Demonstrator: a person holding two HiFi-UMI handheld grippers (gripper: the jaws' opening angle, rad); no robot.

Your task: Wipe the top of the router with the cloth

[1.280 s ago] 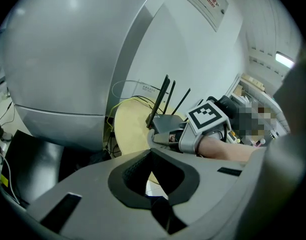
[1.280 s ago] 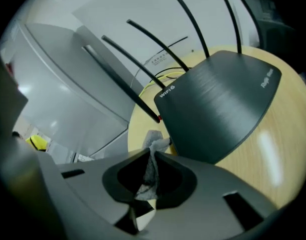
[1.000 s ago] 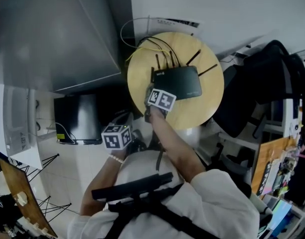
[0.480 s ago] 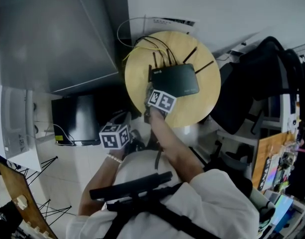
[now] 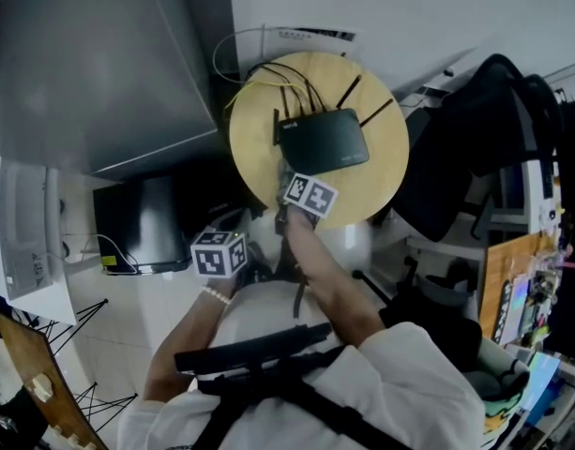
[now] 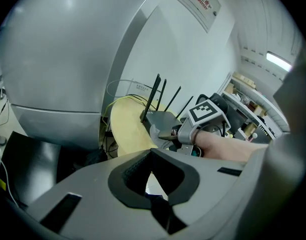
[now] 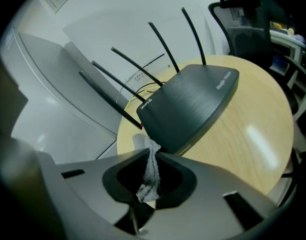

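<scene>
A black router (image 5: 323, 139) with several antennas lies on a round wooden table (image 5: 381, 167). In the right gripper view the router (image 7: 192, 106) fills the middle, its near edge just beyond the jaws. My right gripper (image 7: 153, 155) is shut on a small grey cloth (image 7: 149, 171), whose top end pokes out beside the router's left front corner. From the head view the right gripper (image 5: 289, 172) sits at the table's near edge. The left gripper (image 5: 233, 223) hangs lower left, off the table, jaws shut with nothing in them (image 6: 151, 151).
A large grey cabinet (image 5: 99, 64) stands left of the table. A black office chair (image 5: 475, 148) is close on the right. Yellow and black cables (image 5: 259, 78) run behind the router. A black box (image 5: 142, 223) sits on the floor below the cabinet.
The right gripper with the cloth has drawn back a little from the router toward the table's near edge. The left gripper has stayed where it was.
</scene>
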